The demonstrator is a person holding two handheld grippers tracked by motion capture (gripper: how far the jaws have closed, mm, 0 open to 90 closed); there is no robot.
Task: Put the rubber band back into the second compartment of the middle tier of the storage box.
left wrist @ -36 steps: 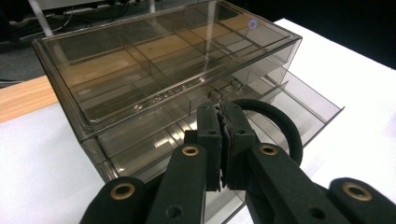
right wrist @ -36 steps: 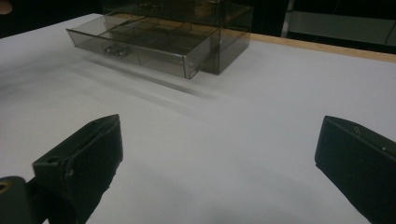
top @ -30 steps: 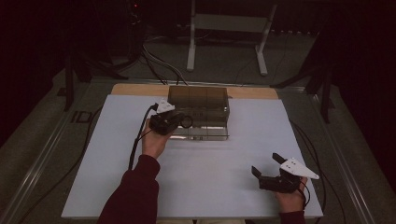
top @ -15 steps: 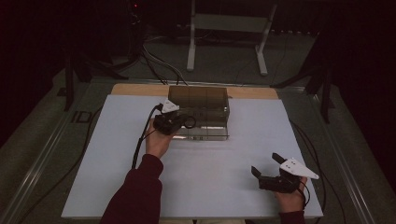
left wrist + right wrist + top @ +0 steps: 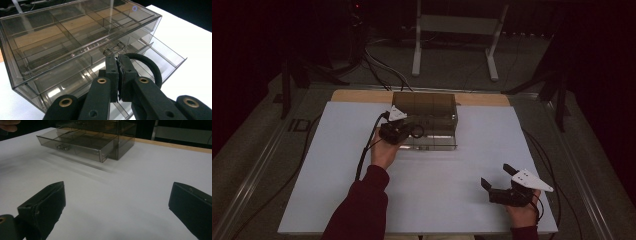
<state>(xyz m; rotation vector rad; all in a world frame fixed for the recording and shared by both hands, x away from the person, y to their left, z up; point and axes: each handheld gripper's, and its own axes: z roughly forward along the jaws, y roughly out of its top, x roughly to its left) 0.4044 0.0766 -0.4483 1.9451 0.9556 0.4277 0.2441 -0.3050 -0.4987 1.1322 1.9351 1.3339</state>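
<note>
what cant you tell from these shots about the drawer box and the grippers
- Left gripper view: the shut jaws cover the drawer front, so whether they pinch its handle is hidden.
- High view: the smoky box is dim and small; its compartments' contents cannot be read.
- Right gripper view: the box top is cut off by the upper edge.

Your right gripper hangs wide open over the white table; ahead, the smoky plastic box has its drawer pulled out.
</note>
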